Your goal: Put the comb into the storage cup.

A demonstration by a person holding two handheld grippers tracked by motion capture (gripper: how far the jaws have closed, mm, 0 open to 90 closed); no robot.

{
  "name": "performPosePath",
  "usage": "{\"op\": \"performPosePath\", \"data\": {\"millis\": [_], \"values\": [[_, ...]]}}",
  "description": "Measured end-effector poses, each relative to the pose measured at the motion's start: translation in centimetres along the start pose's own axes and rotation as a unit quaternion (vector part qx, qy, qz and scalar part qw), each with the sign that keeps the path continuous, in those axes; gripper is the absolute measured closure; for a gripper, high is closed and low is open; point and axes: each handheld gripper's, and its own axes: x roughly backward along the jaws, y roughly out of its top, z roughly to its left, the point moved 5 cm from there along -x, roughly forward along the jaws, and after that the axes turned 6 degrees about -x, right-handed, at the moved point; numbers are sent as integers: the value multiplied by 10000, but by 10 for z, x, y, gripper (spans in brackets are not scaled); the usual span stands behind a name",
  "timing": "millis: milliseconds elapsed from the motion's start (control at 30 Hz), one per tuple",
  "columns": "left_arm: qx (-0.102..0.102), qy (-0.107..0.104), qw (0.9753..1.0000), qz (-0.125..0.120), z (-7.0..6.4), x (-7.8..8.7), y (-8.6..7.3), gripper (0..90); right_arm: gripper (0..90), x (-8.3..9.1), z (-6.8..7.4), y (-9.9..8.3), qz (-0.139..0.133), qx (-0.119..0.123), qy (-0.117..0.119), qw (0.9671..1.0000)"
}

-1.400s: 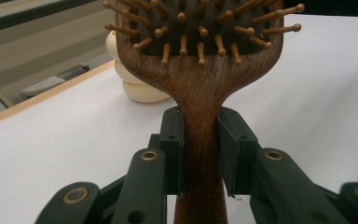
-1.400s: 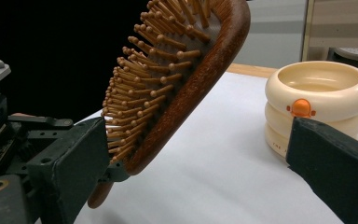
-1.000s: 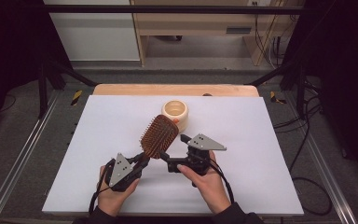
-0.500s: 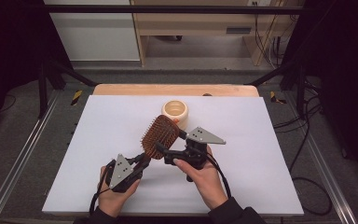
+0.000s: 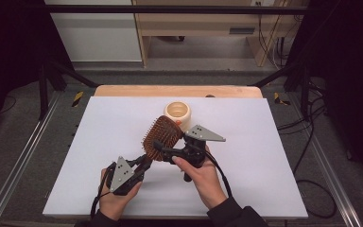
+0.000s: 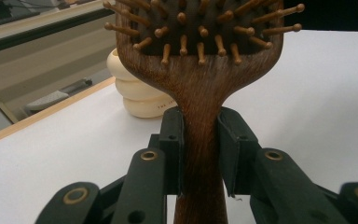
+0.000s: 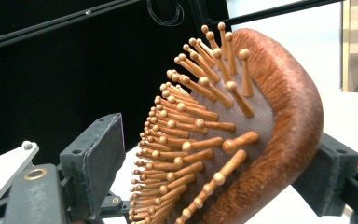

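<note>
High view: left gripper (image 5: 139,166) fingers clamp hairbrush (image 5: 163,136) handle (right gripper (image 5: 163,152) fingers apart around its head), cup (image 5: 177,112) close behind.

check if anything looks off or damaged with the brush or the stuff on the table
Nothing stands out. The wooden hairbrush looks intact, its pins even, its handle clamped in the left tongs; the right tongs straddle its head. The cream jar stands upright on the white table, nothing spilled.

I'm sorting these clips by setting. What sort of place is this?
Probably a lab or workshop recording station, not a home: a white table framed by metal rails, loose cables on the grey floor, plain cabinets behind, and hand-held grippers working a hairbrush.
</note>
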Motion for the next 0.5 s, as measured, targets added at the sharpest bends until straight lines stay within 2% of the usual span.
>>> {"op": "performPosePath", "data": {"millis": [500], "values": [[-2,-4,10000,3,0,0,0,727,246,0,0,3,-52,-180,107,9998]]}}
